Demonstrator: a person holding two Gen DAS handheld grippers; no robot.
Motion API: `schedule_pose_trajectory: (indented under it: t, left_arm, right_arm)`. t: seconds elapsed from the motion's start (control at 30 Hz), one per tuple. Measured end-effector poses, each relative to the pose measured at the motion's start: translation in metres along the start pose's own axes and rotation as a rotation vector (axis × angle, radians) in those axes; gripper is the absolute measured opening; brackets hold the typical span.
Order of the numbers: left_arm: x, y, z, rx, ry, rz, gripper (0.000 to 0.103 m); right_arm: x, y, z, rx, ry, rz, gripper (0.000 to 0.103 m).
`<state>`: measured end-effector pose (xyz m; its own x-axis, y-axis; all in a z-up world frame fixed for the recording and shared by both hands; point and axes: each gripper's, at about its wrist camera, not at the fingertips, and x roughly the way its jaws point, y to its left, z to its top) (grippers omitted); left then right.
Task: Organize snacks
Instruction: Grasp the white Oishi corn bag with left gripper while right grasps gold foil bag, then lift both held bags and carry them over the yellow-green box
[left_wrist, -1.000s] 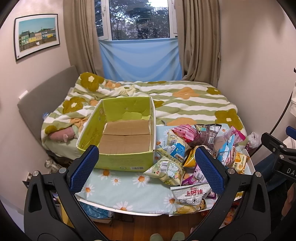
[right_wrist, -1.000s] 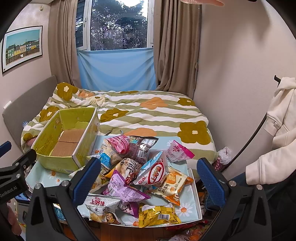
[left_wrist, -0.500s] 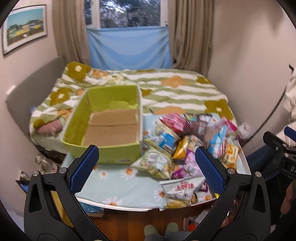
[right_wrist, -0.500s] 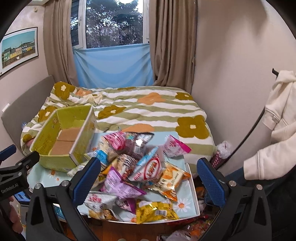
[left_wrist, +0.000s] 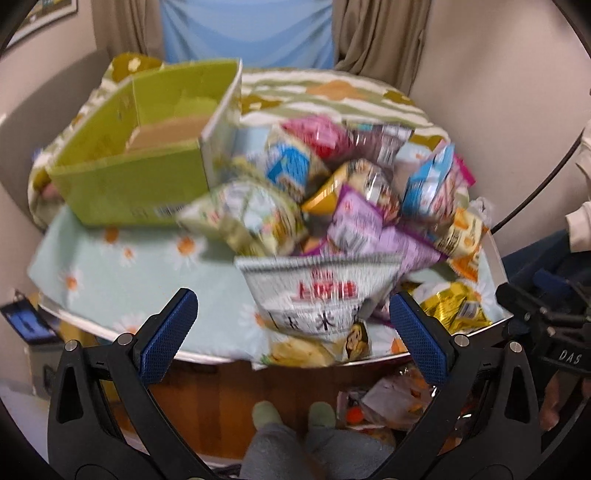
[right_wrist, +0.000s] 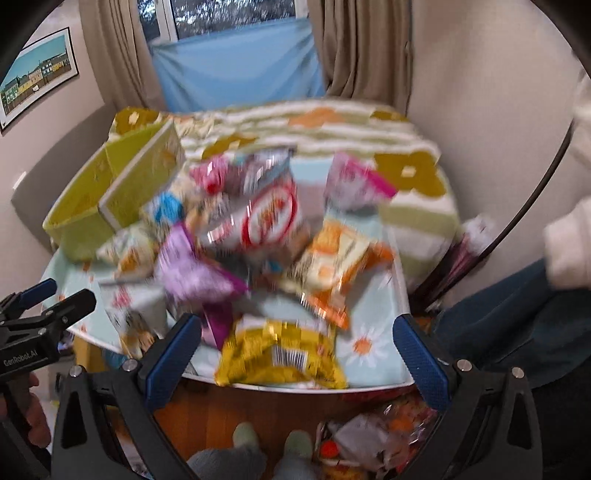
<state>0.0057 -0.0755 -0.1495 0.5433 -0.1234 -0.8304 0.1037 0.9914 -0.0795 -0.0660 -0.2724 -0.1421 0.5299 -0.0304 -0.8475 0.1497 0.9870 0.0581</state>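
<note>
Snack packets, crinkled foil and plastic bags in many colours, lie heaped on the daisy-print tablecloth (left_wrist: 122, 266) of the table ahead of both my tools, none yet in the open green cardboard box (left_wrist: 129, 184) that stands ahead and to the left of the heap, touching its edge. Nearest my left gripper (left_wrist: 293, 325), just beyond its spread blue pads, is a white packet with red lettering (left_wrist: 317, 299), overhanging the near table edge. Nearest my right gripper (right_wrist: 297, 347), likewise wide open and holding nothing, is a yellow foil packet with a barcode (right_wrist: 280, 354), also at the near edge. Behind it lie an orange packet (right_wrist: 332, 258), a purple packet (right_wrist: 192, 273) and a white packet with a red oval (right_wrist: 269, 218). Beyond the table is a bed with a green-striped floral quilt (right_wrist: 332, 122). Both views are smeared by motion, so finer print cannot be read.

Risks, as I judge them: both near packets hang partly off the edge, so a push in place of a clean pinch could tip them to the floor, where other wrappers already lie. The bags overlap, so closing on one may drag or lift a neighbour. Slick puffed foil may also slip from the pads.
</note>
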Motion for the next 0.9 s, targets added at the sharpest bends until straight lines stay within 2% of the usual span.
schedule_pose_trajectory:
  t: [0.23, 0.47, 0.5, 0.6, 0.73, 0.83, 0.9]
  left_arm:
    - [0.039, -0.009, -0.012, -0.009, 0.038, 0.048, 0.103]
    - [0.066, -0.018, -0.012, 0.009, 0.049, 0.071, 0.103]
    - [0.069, -0.017, -0.012, 0.008, 0.049, 0.069, 0.101]
    - [0.076, -0.014, -0.011, 0.004, 0.063, 0.059, 0.084]
    - [0.080, -0.011, -0.014, 0.000, 0.070, 0.059, 0.072]
    - [0.080, -0.010, -0.015, 0.008, 0.068, 0.071, 0.064]
    - [0.078, -0.008, -0.015, 0.008, 0.068, 0.072, 0.064]
  right_arm:
    - [0.051, -0.009, -0.012, 0.030, 0.128, 0.113, 0.103]
    - [0.083, -0.016, -0.014, 0.102, 0.212, 0.170, 0.103]
    - [0.086, -0.017, -0.014, 0.118, 0.222, 0.180, 0.103]
    - [0.091, -0.019, -0.013, 0.117, 0.228, 0.179, 0.103]
    - [0.101, -0.017, -0.011, 0.101, 0.245, 0.173, 0.101]
    - [0.103, -0.016, -0.012, 0.098, 0.237, 0.171, 0.097]
    - [0.104, -0.014, -0.011, 0.091, 0.232, 0.175, 0.091]
